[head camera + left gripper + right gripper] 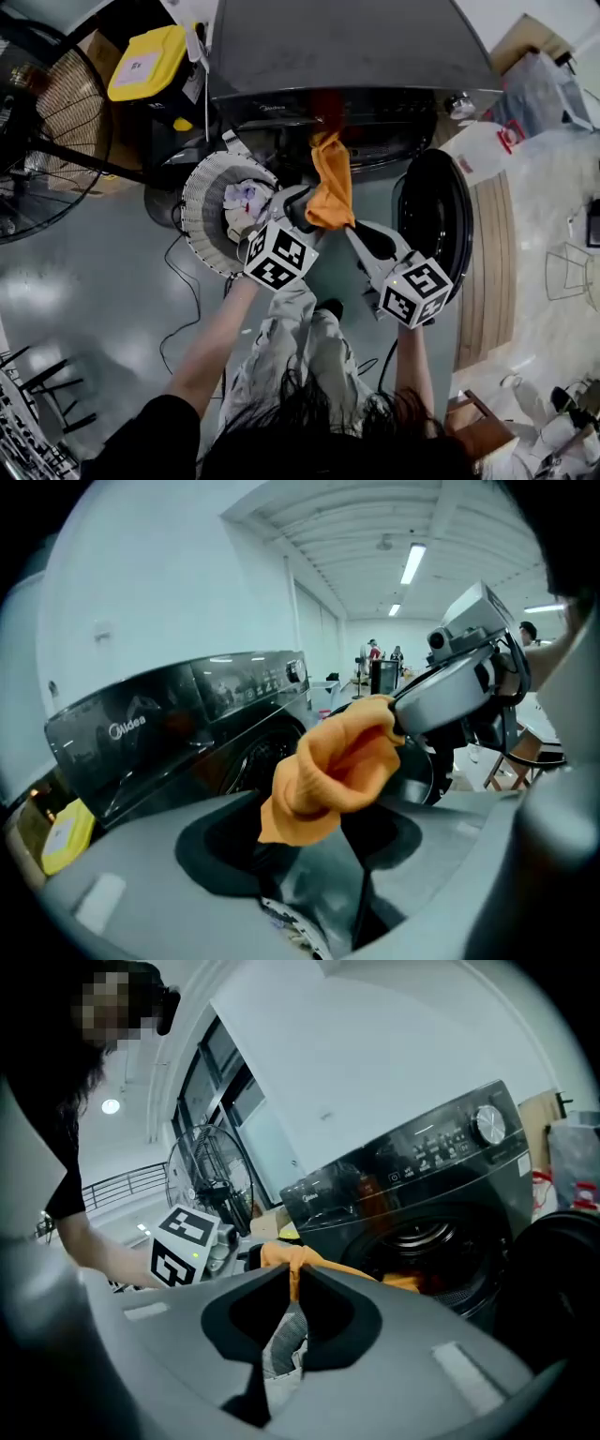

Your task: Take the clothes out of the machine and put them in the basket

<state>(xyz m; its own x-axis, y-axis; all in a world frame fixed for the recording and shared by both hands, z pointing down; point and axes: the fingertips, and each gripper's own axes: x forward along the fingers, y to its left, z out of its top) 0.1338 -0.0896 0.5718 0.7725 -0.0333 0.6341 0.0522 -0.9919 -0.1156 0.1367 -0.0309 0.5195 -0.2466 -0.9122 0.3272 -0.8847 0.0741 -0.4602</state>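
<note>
A: Left hand-held gripper?
B: I see its jaws only narrowly apart, pinching the lower bunch of the orange cloth.
A: Right hand-held gripper?
B: Clamped tight on the same cloth, just right of the left one.
A: Where's the cloth?
B: In the air between both grippers. Its far end trails up to the washing machine opening. Round door is open on the right.
A: Basket?
B: On the floor to the left, with white printed clothes inside.
</note>
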